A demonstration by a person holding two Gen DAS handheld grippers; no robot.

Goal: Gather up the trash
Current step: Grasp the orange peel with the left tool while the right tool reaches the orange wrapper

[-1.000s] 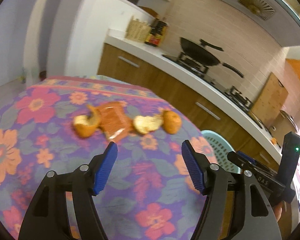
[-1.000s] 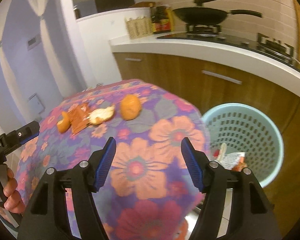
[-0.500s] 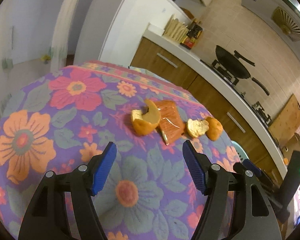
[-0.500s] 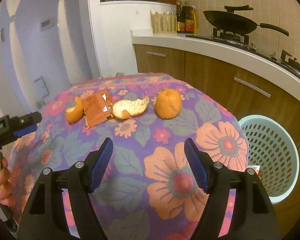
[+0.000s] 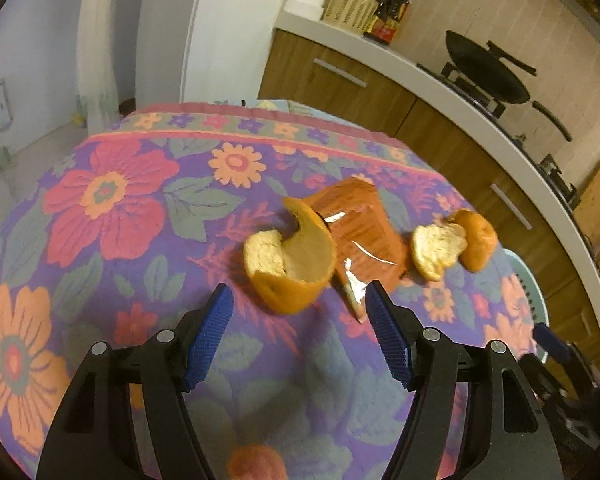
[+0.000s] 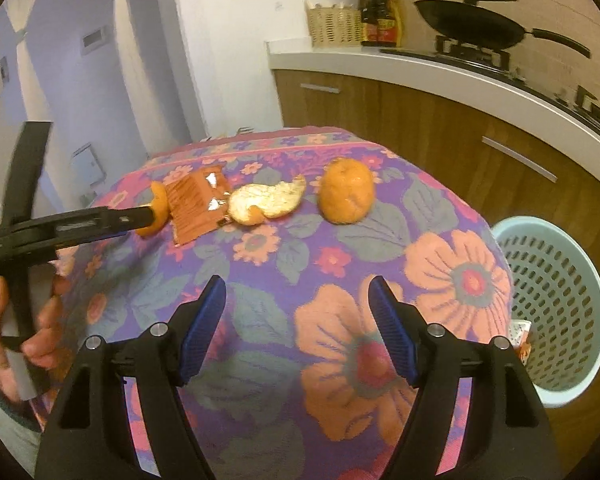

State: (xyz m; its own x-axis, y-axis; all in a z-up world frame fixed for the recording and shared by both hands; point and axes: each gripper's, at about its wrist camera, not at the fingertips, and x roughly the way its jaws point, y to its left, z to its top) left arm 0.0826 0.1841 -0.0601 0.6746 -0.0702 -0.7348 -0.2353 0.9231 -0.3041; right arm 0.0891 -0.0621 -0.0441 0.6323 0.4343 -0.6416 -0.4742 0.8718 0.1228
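Fingers of your left gripper [image 5: 296,312] stand wide apart with nothing between them, just short of a curled orange peel [image 5: 292,258] that lies right ahead of the gap on the flowered tablecloth [image 5: 112,208]. Whether the tips touch the peel you cannot tell. From your right wrist view the left gripper [image 6: 150,213] reaches in from the left side, its tip at that same peel [image 6: 156,210], with your left hand [image 6: 12,320] around its handle.

Just beyond and to the right of the peel lies an orange wrapper [image 5: 358,232], flat on the cloth, its near corner close to the left gripper's right finger [image 5: 388,344]. Further right sit a second piece of peel [image 5: 438,250], white side up, and touching it a rounder orange piece [image 5: 476,240].

Your right gripper [image 6: 296,308] is also spread open and empty, held over the near part of the tablecloth [image 6: 360,288], well apart from the trash. Ahead of it and slightly left lie the wrapper [image 6: 196,204] and the flat peel [image 6: 266,204]; ahead and slightly right stands the round orange piece [image 6: 348,192]. Off to its right, beside the table, stands a light blue basket [image 6: 556,308] with some scraps in the bottom. Beyond everything runs a kitchen counter [image 6: 420,72] with a black pan [image 6: 472,28] on the stove.
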